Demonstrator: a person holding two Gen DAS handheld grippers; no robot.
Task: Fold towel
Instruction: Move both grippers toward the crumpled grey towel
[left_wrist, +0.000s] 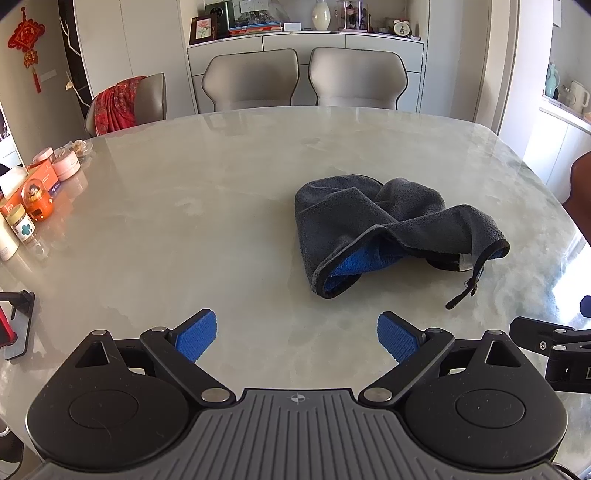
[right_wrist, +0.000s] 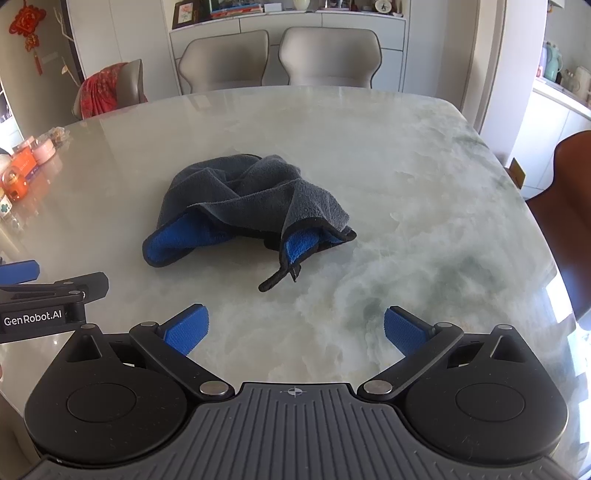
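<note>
Both tongs — left (left_wrist: 296, 338), right (right_wrist: 296, 331) — angled downward, agape, short of towel (right_wrist: 243, 206).

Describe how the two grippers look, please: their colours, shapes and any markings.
The left gripper and the right gripper look alike. Each has black link arms with silver pivot pins, two round black discs and a grey ribbed plate bearing a small crosshair mark. The fingers carry blue textured pads. The left gripper's side, seen from the right camera, reads "GenRobot.AI" in white. No sleeves or cables show.

left wrist: tilted down, near table (left_wrist: 221, 184) | right wrist: same | shared: towel (left_wrist: 388, 225)
</note>
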